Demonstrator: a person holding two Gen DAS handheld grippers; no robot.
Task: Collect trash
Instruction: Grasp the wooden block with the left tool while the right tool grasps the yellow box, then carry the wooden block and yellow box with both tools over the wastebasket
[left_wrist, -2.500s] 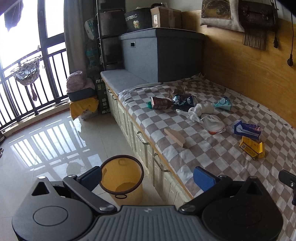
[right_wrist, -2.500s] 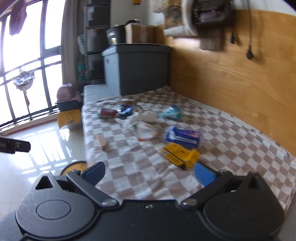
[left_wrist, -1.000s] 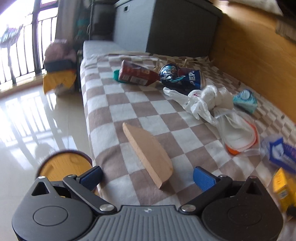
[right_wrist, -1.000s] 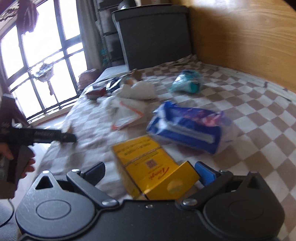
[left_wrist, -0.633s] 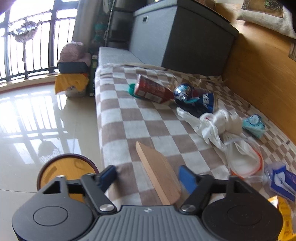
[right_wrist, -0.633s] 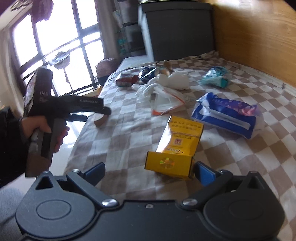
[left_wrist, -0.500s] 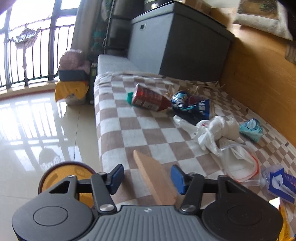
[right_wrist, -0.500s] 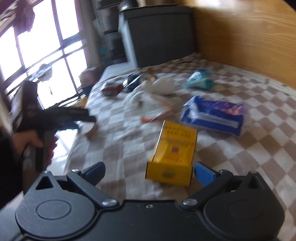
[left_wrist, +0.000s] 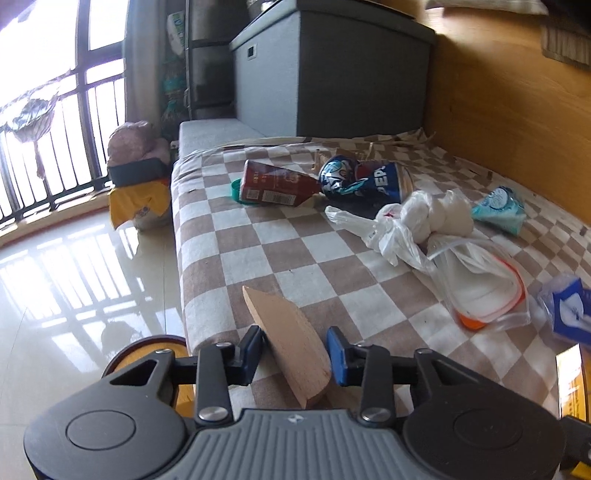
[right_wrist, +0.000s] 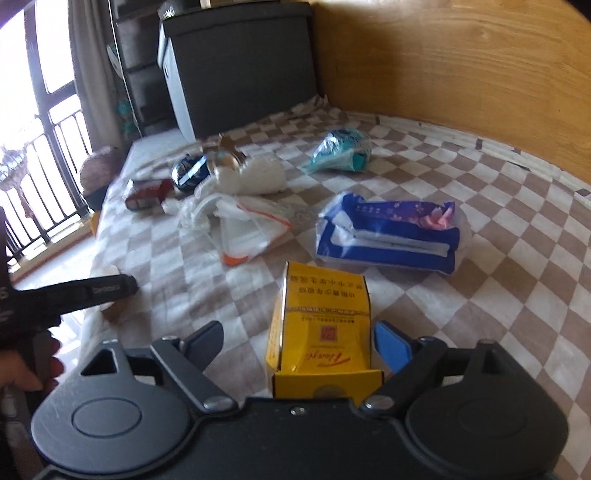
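Observation:
My left gripper (left_wrist: 295, 350) has closed its blue pads on a wedge-shaped wooden piece (left_wrist: 291, 339) at the near edge of the checkered bed (left_wrist: 314, 258). My right gripper (right_wrist: 299, 343) is open, with a yellow carton (right_wrist: 325, 328) standing between its fingers and a gap on the left side. More trash lies beyond: a red carton (left_wrist: 275, 182), a Pepsi can (left_wrist: 365, 179), white plastic bags (left_wrist: 424, 221), a teal packet (left_wrist: 500, 208) and a blue tissue pack (right_wrist: 388, 232). The yellow bin (left_wrist: 147, 347) sits on the floor under my left gripper.
A grey storage box (left_wrist: 325, 74) stands at the bed's far end, and a wooden wall panel (left_wrist: 517, 110) runs along the right. Bags (left_wrist: 136, 184) are piled on the shiny floor by the balcony railing (left_wrist: 44, 155). The left hand-held gripper shows in the right wrist view (right_wrist: 74, 295).
My left gripper's fingers have narrowed from wide open onto the wooden piece. My right gripper has moved in around the yellow carton, which now points away from the camera.

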